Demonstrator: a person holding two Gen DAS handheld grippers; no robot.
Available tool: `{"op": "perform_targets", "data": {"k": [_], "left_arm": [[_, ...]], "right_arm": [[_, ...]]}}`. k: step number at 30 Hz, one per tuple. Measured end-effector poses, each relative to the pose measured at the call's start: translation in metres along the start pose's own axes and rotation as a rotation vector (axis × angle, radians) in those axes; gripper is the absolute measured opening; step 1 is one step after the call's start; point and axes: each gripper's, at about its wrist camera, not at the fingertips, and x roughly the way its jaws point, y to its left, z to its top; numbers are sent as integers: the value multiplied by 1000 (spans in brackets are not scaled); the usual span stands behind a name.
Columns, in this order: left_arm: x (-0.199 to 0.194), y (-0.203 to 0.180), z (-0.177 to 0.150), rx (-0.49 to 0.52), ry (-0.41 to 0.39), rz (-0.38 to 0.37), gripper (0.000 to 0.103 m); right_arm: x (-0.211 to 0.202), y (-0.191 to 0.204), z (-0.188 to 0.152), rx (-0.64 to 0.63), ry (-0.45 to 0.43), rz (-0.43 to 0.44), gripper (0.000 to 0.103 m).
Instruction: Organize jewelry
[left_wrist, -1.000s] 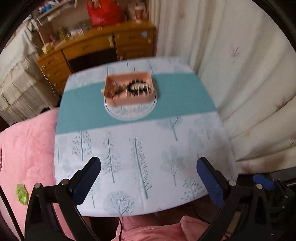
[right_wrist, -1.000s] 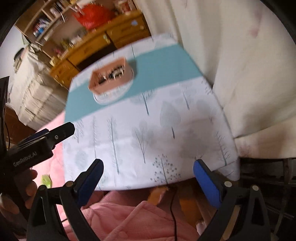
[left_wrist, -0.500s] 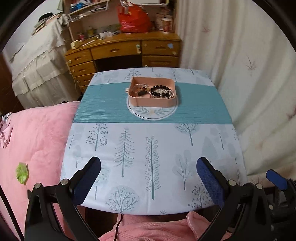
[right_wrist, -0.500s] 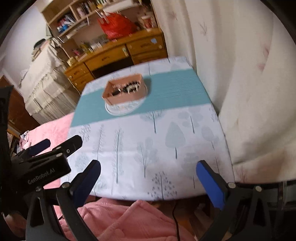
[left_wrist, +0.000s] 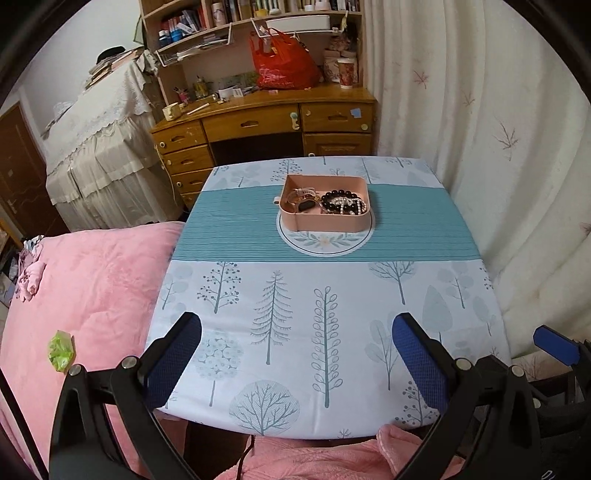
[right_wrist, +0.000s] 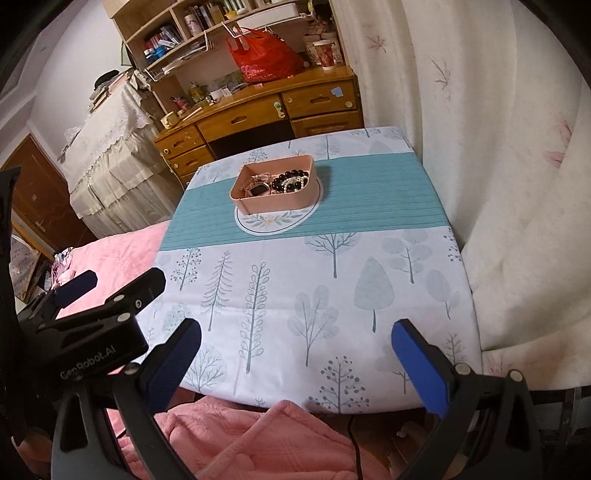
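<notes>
I hold left gripper (left_wrist: 295, 354) and right gripper (right_wrist: 295, 354) empty, jaws spread wide | rounded pink plastic jewelry tray (left_wrist: 324, 205) sits far across the tree-print counter (left_wrist: 332, 295), dead ahead of left, long axis crosswise | left looks better lined up.

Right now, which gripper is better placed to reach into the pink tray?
Left, slightly. The left gripper faces the pink tray almost straight ahead; from the right gripper it sits up-left. Both are open, empty and well short of it.
</notes>
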Motion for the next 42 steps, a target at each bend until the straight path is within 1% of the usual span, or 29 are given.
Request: {"op": "perform_targets", "data": {"k": [10,17,26,34,42], "left_arm": [[4,-3,5,-21,10,1,102],[2,-10,16,2,-3,8,102],[2,-14,26,29,-7,-9,102],[-2,-9,27,40,-12,5,102],[-3,5,20,21,8,20,102]], "right_arm": [[-4,5,7,-50,-25,-28,103],[-9,1,17,-46,-32,-51,103],[-13,1,23,-23,-37,-81,103],[-16,6,24,-15,-32,-96,103],[-11,13,22,-23,-10,-79,103]]}}
